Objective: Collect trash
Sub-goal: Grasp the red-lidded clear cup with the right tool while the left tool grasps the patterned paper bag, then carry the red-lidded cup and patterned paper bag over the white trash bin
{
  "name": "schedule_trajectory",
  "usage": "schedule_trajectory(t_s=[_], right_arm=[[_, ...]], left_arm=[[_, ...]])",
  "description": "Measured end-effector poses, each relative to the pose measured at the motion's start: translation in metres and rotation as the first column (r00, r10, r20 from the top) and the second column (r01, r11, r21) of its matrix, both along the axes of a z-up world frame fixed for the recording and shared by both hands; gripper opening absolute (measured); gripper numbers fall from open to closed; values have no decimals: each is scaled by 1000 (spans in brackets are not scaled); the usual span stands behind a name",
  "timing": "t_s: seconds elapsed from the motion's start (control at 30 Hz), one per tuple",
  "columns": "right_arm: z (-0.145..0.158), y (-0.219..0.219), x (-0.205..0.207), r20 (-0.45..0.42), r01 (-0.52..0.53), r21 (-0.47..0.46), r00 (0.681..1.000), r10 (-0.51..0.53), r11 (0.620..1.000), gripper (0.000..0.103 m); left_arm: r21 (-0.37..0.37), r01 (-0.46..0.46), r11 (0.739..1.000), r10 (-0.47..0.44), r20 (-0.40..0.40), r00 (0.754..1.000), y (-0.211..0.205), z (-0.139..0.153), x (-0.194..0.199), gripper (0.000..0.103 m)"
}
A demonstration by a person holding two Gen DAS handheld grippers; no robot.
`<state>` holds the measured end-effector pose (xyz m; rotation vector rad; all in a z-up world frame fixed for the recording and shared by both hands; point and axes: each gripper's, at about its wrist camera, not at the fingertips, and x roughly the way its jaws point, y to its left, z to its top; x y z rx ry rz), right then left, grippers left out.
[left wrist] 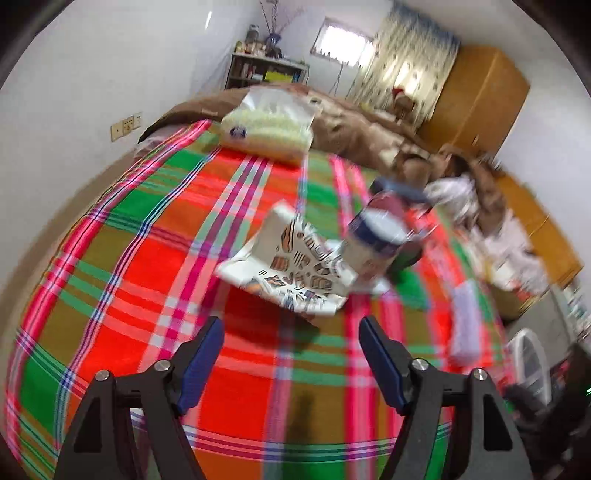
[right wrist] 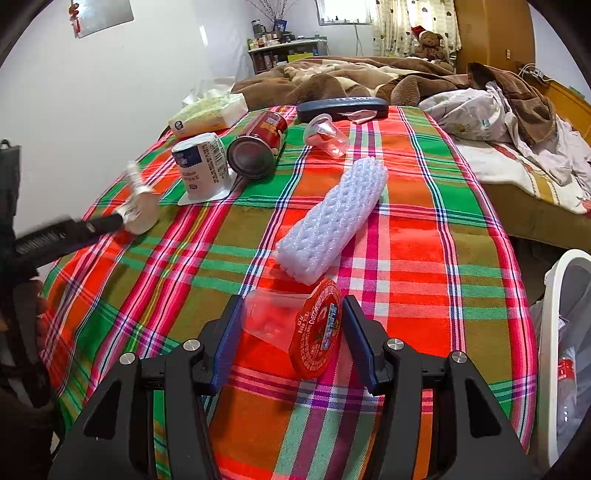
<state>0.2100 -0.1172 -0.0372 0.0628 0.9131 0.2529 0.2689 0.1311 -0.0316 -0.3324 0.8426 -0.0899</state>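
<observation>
Clear jelly cup (right wrist: pixel 291 326) — red printed lid, tipped sideways.

Home bedroom, rumpled bed (right wrist: pixel 369 79), teddy bear (right wrist: pixel 430 42), curtains (right wrist: pixel 410 18)

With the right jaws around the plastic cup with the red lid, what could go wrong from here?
1. The clear cup is thin and lies on its side; closing hard may crush it, or it may slip out past the red lid.
2. The foam net sleeve lies just beyond the cup, so a push forward may drag it.
3. The bin stands at the table's right edge, so a hurried swing may hit its rim.
</observation>
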Motion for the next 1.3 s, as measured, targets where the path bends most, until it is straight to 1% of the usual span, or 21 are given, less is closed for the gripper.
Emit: schedule_trajectory(t_s=[0.03,0.07,0.17,0.2,0.27,0.3,0.33,0.4,0.47,0.5,0.63,0.67,0.73,0.8,0.87,0.9,0.93,1.07,1.13,1.2,1.3], right_arm=[[0,0,0,-1,1,3,1000,-1,1000,55],[-1,0,1,-1,1,5,1000,-1,1000,55],[-1,-1,1,-1,-4,10,1000,4,1000,55],[-1,-2,1,-3,-4,11,1000,4,1000,55],[-1,-2,2,-3,-2,12,1000,2,1000,55],[-1,-3,3,-3,-2,12,1000,2,1000,55],[-1,-4,3,-1,-2,12,1000,2,1000,55],[0,-4,4,-1,-1,11,1000,1,1000,55],[0,-5,5,0,-3,11,1000,3,1000,55],[0,-5,5,0,-4,12,1000,4,1000,55],[-3,-5,8,-6,-6,17,1000,6,1000,55],[-3,-6,8,-5,-7,18,1000,7,1000,55],[-3,-6,8,-3,-6,19,1000,6,1000,55],[-3,-7,10,-4,-5,23,1000,5,1000,55],[-4,-7,12,-4,-7,23,1000,7,1000,55],[-4,-6,12,-3,-9,23,1000,9,1000,55],[-3,-6,12,-2,-12,23,1000,12,1000,55],[-3,-6,11,4,-14,24,1000,14,1000,55],[-3,-7,11,5,-10,24,1000,10,1000,55],[-2,-8,10,8,-7,28,1000,7,1000,55],[0,-10,8,16,-4,32,1000,4,999,55]], left_arm=[[-20,-7,1000,7,2,1000,1,2,3,92],[-34,-20,999,20,1,1000,1,3,8,94],[-79,-50,996,50,-3,999,3,4,21,94],[-81,-79,994,80,-1,997,4,2,25,94],[-97,-110,989,107,-32,994,6,-6,35,94],[-124,-123,985,116,-58,992,7,-11,40,93],[-129,-125,984,119,-57,991,7,-14,45,93],[-93,-139,986,133,-69,989,4,-19,51,93],[-106,-142,984,135,-72,988,4,-23,56,93],[-98,-149,984,142,-78,987,2,-25,59,93],[-21,-135,991,133,-85,987,-10,-28,72,93],[-10,-133,991,131,-82,988,-12,-28,73,91],[4,-160,987,159,-85,984,-11,-28,73,81],[-19,-172,985,170,-90,981,-9,-27,71,76],[-34,-158,987,154,-93,984,-7,-27,70,67],[-31,-154,988,150,-91,984,-7,-27,70,60],[-23,-149,989,146,-93,985,-7,-27,70,56],[-9,-127,992,126,-79,989,-10,-25,67,54],[9,-111,994,112,-68,991,-14,-23,66,54],[48,-97,994,100,-58,993,-20,-21,63,54],[61,-74,995,76,-30,997,-27,-15,54,54]])
